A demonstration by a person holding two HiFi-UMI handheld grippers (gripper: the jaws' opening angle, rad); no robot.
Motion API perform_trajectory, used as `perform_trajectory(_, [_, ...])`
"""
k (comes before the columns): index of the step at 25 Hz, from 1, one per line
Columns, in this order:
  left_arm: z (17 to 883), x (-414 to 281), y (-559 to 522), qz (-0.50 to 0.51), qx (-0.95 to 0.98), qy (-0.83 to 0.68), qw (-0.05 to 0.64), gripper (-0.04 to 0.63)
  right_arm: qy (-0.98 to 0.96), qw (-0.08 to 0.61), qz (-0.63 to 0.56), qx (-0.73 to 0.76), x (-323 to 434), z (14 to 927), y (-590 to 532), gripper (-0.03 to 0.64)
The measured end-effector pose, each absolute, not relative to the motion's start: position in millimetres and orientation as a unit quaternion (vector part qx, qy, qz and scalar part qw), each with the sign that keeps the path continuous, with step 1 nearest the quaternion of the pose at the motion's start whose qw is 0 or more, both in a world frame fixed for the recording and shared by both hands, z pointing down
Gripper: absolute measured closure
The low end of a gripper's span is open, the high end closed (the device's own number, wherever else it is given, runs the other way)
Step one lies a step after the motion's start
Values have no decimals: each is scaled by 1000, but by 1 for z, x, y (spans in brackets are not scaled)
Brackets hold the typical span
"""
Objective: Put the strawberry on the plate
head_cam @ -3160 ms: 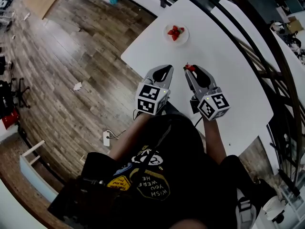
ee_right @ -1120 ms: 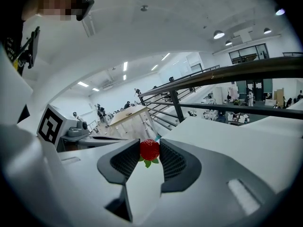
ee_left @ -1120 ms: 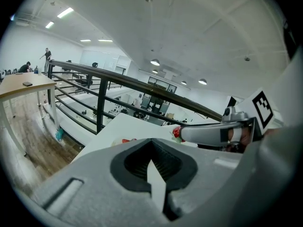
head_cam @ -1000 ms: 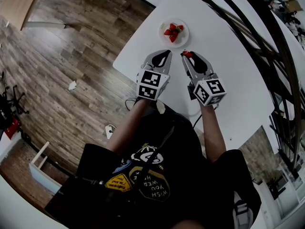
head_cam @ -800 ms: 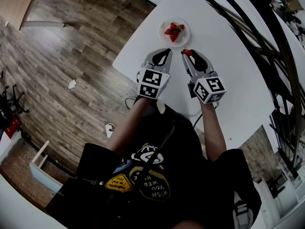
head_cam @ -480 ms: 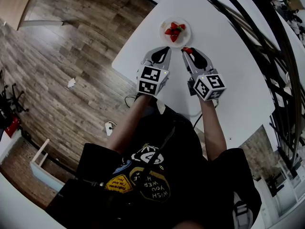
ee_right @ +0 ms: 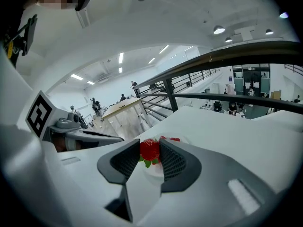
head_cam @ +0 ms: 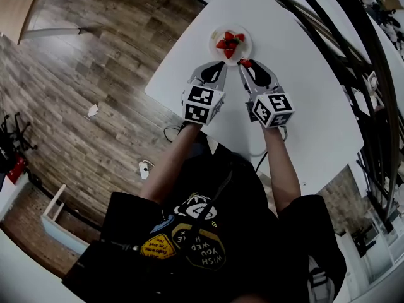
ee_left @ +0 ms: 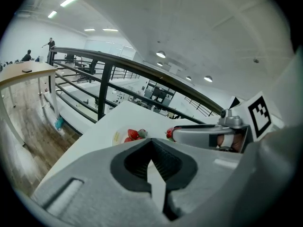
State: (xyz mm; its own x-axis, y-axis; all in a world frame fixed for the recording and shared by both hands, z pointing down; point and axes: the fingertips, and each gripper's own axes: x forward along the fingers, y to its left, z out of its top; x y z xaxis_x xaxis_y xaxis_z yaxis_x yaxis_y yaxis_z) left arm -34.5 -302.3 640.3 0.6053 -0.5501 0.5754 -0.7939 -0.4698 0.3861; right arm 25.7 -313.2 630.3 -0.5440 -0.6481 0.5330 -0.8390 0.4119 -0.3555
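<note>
Table (head_cam: 303, 74): white, carrying a white plate (head_cam: 214, 45) near its left edge; dark wood floor (head_cam: 95, 74) lies beyond that edge.
On the plate: several red strawberries (head_cam: 228, 41) bunched in the middle, with bare rim around them.
Background: a dark railing (ee_left: 118, 64) runs past the table's far side.
Nearest neighbour: the left gripper (head_cam: 216, 69) lies just beside the right one, near the plate's near rim, not touching it.
Left gripper state: jaws brought together, with nothing between the pads.
Right gripper (head_cam: 246, 66) pose: forearm stretched forward over the table, marker cube toward the person, jaw tips at the plate's near right rim.
Right gripper state: jaws closed narrowly on the held strawberry (ee_right: 149, 151), one pad on each side.
Held strawberry, place: at the plate's near right rim; whether it is over the rim or just short of it cannot be told.
Held strawberry, look: bright red and whole, with green leaves pointing down below the pads.
</note>
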Motion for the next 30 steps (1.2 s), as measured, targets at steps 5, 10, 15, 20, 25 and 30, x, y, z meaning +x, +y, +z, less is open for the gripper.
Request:
perform_trajectory(5, [655,-33,-305,197,833,-401,328,595,-822,171,301,453,30,648,-319,486])
perform_trajectory(10, [666,-30,-309,205,831,-399,328,595,-819,179,304,453,34,662,-327,486])
perform_trajectory(15, [678,-28,-312,209,827,-399,337,595,-817,186,307,450,34,675,-331,486])
perform_trajectory(20, [689,-25,-318,210,825,-397,342,595,-817,198,308,447,32,689,-336,486])
perform_trajectory(25, [697,-29,-327,209,822,-403,345,594,-817,208,305,443,31,700,-341,486])
perform_trajectory(30, [703,-32,-334,209,817,-409,349,595,-817,227,299,438,32,712,-343,486])
